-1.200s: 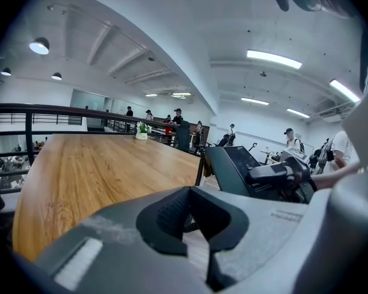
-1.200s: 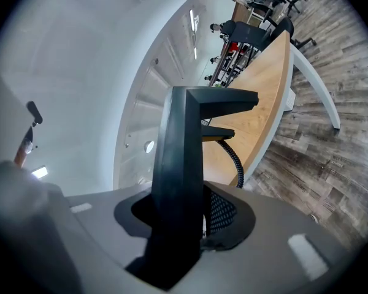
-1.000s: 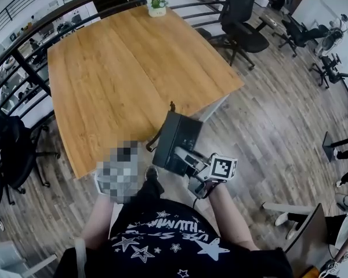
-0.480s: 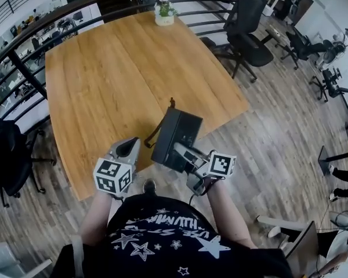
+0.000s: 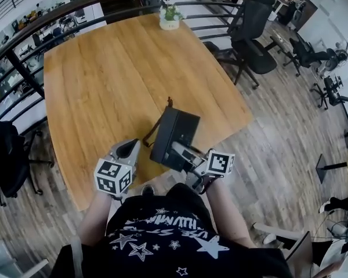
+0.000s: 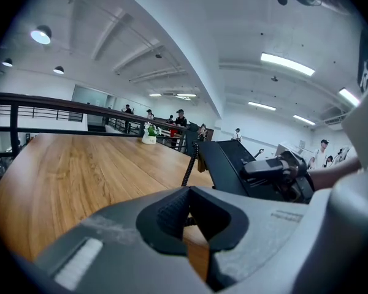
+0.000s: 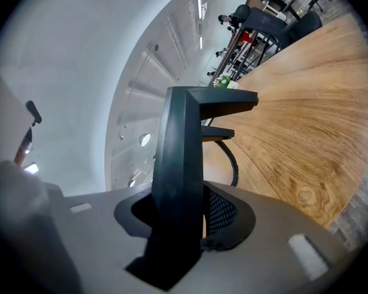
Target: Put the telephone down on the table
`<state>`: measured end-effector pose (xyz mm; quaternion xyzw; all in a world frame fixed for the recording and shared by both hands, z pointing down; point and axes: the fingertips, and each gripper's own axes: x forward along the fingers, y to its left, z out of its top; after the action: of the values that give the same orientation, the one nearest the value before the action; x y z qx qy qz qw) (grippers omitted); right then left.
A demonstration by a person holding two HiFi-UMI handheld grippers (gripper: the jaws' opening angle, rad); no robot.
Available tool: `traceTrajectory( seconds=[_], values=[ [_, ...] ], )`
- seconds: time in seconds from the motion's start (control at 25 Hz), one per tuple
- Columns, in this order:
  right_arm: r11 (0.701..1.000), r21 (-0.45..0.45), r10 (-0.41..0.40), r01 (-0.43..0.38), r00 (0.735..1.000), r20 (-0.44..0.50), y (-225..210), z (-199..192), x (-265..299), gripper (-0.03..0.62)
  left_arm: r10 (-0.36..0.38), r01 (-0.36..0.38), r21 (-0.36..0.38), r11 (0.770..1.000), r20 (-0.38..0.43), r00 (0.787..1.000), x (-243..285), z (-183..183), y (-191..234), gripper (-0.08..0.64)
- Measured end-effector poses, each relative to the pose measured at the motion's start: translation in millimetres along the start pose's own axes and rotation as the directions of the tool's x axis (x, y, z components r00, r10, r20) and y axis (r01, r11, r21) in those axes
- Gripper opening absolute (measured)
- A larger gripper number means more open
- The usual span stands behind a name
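Black plastic marks the telephone in the head view. It is carried over the near edge of the wooden table, towards the near right corner, and is pinched at its near end by the right gripper. A coiled cord hangs off its left side. The left gripper is held just left of it over the same edge, and a potted plant stands at the far edge.

In the left gripper view, the jaws of that gripper are seen pressed together with nothing between them. The telephone is tilted up to the right, with the cord dangling towards the wood.

In the right gripper view, the jaws are clamped on the dark body of the telephone, which stands upright between the pads, with tabletop beyond and below.

The step in hand is judged to be the carry inward before lowering. It would be done well if the body were brought well in from the near edge and levelled so the base meets the wood flat. The cord should be kept from being trapped beneath, and the grip should be let go only once the weight is borne.

The underside of the telephone is hidden in every view, so its clearance above the table cannot be told. A handset cannot be made out separately. The cord's lower end is cut off behind the left gripper's body.
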<state>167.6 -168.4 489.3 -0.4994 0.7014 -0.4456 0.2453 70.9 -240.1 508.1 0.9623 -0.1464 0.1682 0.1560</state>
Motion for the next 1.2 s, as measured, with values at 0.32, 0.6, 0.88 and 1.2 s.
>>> traceTrajectory(
  seconds=[0.32,0.6,0.88,1.2],
  values=[
    [0.998,0.044,0.046,-0.04,0.986,-0.161,-24,17,13,0.161,0.141,-0.141,-0.06,0.988,-0.01,0.99,18,3,6,0.002],
    [0.989,0.048,0.146,-0.138,0.928,-0.344,-22,21,18,0.161,0.311,-0.309,-0.133,0.942,-0.002,0.95,11,4,-5,0.002],
    [0.982,0.077,0.186,-0.17,0.861,-0.473,-42,25,17,0.161,0.434,-0.43,-0.182,0.884,-0.023,0.901,15,-1,-12,0.002],
    [0.971,0.103,0.237,-0.218,0.783,-0.575,-55,16,20,0.16,0.532,-0.53,-0.229,0.816,-0.056,0.845,11,-14,-20,0.002]
  ],
)
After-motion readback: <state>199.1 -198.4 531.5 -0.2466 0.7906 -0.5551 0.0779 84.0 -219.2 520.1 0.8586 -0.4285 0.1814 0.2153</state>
